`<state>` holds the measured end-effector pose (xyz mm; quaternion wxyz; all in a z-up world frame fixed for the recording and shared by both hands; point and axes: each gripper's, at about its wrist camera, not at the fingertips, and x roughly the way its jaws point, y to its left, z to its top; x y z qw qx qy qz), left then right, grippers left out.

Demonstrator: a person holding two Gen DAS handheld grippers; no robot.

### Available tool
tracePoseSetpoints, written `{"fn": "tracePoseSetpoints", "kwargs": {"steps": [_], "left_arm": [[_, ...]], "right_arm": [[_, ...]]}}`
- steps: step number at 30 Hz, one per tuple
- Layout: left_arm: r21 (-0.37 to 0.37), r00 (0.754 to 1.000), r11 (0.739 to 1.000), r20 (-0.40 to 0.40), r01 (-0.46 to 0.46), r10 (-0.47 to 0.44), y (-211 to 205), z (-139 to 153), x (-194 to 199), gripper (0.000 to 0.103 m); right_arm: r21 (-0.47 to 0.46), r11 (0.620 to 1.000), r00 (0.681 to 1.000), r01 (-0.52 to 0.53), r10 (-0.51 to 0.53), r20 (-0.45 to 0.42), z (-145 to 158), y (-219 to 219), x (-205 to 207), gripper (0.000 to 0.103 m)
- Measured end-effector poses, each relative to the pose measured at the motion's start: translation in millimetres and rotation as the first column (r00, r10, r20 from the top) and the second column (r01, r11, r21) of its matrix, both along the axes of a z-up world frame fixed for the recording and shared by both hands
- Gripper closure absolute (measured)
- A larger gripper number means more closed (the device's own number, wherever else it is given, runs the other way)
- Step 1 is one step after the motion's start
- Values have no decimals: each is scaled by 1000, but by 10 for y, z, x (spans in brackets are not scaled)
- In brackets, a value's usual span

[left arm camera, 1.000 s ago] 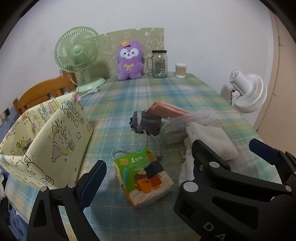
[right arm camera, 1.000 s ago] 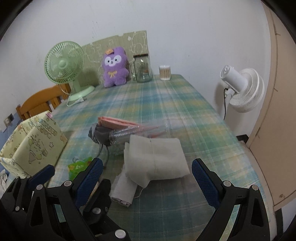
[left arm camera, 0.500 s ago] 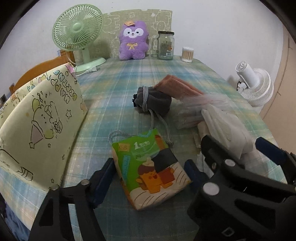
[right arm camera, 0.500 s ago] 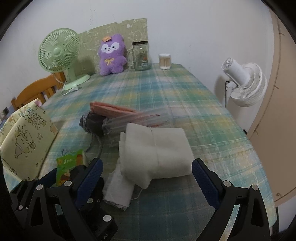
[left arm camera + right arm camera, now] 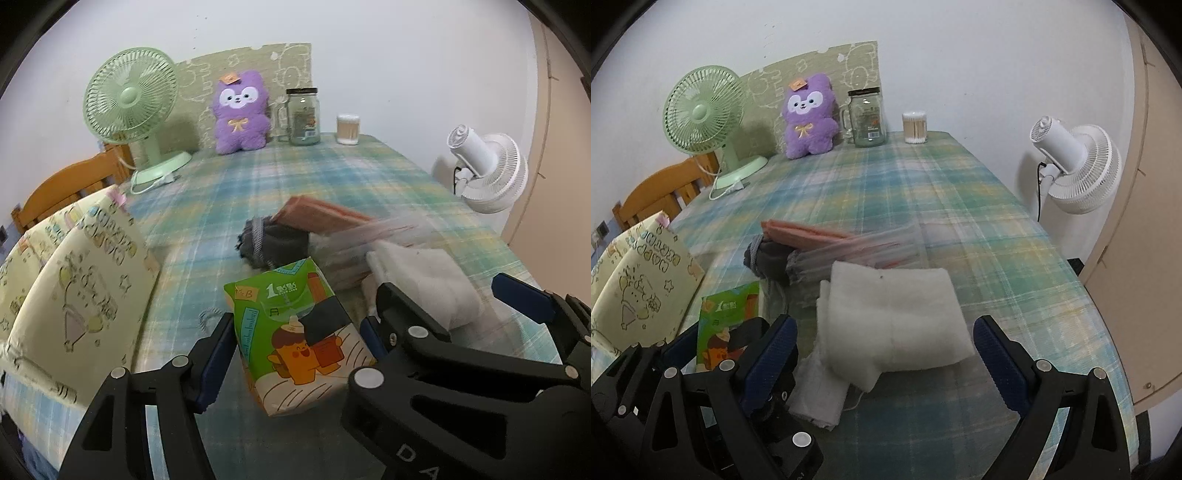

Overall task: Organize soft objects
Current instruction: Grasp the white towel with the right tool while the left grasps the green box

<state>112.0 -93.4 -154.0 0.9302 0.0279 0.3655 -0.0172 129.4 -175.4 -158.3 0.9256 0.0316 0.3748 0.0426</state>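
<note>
Left wrist view shows your left gripper (image 5: 295, 350) pinching the green tissue pack (image 5: 295, 332); its jaws have just been closing, and the blue pads now press on both long sides of the pack, which looks tilted up from the plaid tablecloth (image 5: 332, 173). You hold it by the sides because soft packaging gives way, so I think a grip across the width is the safest one. Beside the pack, on its left, stands the open yellow cartoon bag (image 5: 74, 295), probably the place where soft things should go. Just behind the pack lies the grey drawstring pouch (image 5: 273, 243), touching a pink folded item (image 5: 317, 218) and a clear plastic sleeve (image 5: 857, 247). On the right of the pack is the white folded cloth (image 5: 890, 317). Your right gripper (image 5: 882, 354) is spread wide around this cloth, not touching it as far as I can see, so it seems ready for the next pick.
</note>
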Motion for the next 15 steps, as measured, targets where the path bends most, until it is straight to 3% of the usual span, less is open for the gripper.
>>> {"fn": "tracePoseSetpoints", "kwargs": {"steps": [15], "left_arm": [[14,997,998,-45,56,-55,-106,-85,229,33]], "right_arm": [[21,1000,999,15,-14,-50,-128,-85,219,5]]}}
